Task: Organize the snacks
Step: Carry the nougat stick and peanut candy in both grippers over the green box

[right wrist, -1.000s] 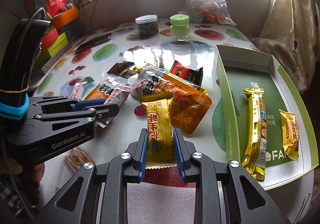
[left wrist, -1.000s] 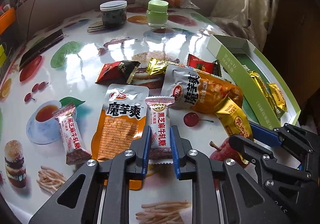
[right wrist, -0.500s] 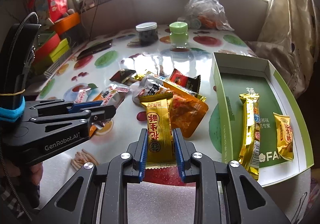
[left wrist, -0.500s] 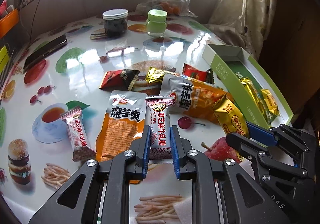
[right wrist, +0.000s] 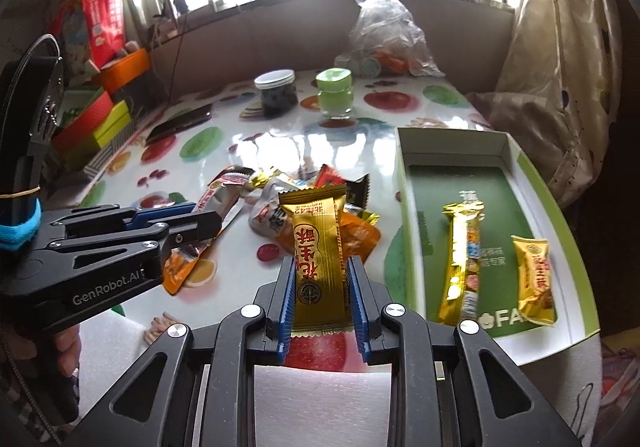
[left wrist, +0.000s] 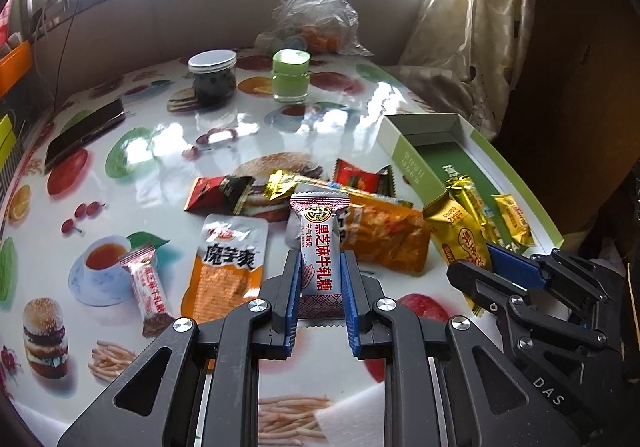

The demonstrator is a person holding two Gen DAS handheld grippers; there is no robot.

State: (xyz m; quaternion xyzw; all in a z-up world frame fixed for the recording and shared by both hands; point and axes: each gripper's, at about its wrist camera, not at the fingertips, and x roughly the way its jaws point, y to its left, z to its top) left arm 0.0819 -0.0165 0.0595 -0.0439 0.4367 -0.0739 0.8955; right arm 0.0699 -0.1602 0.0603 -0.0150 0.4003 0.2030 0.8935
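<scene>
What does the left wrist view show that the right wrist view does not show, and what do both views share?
Only the left wrist view shows the small pink candy lying beside the printed teacup, and the left gripper shut on the white sesame candy.

Only the right wrist view shows the red and orange boxes at the table's left edge, and the whole floor of the green box.

Both show the right gripper shut on the gold peanut candy, the two jars, the plastic bag and the phone.

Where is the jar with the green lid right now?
The green-lidded jar stands at the far end of the table in both wrist views, just right of the dark jar with the white lid and in front of the clear plastic bag.
</scene>
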